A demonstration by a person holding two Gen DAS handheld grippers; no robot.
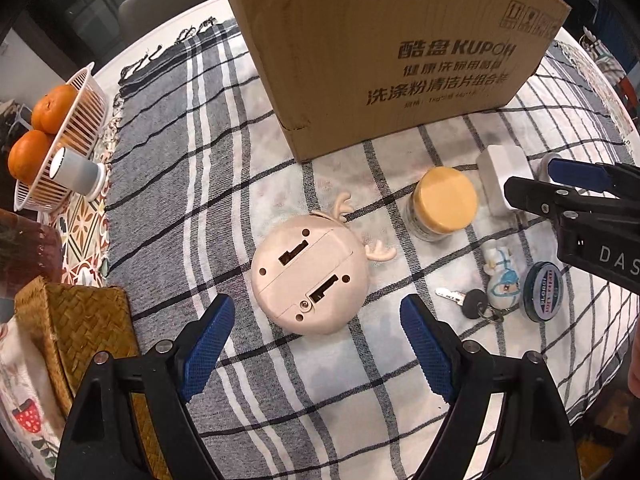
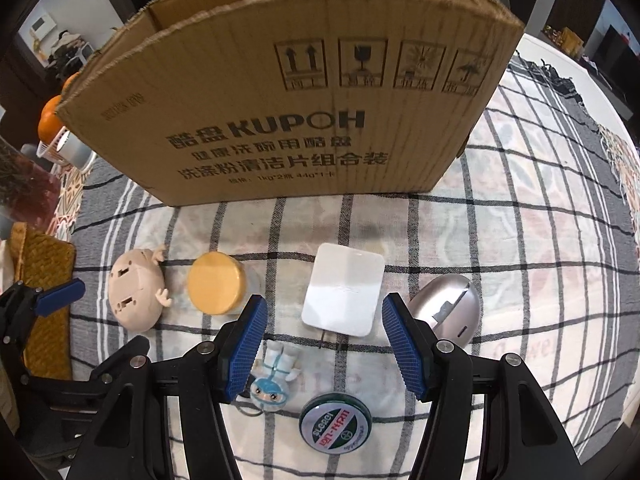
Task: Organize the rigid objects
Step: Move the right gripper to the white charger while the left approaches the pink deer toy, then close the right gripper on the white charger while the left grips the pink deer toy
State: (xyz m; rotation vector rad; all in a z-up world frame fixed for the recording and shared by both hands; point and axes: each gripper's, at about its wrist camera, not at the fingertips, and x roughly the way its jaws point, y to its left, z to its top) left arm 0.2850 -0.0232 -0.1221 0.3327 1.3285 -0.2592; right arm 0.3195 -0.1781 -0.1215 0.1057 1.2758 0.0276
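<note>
I'm looking into a home, likely a dining area. A checked cloth [image 1: 224,184] with fringed ends covers the counter [image 1: 188,12], beside a white basket [image 1: 74,128] of oranges [image 1: 52,108] and a woven box [image 1: 84,328]. Past the cardboard box [image 2: 304,120], I see a chair back [image 1: 168,4] and a wall panel [image 2: 42,26].

Your cardboard box [image 1: 384,60] runs off the top edge in the left view; its inside stays unseen (oranges [image 2: 50,114] half-hidden behind it).
</note>
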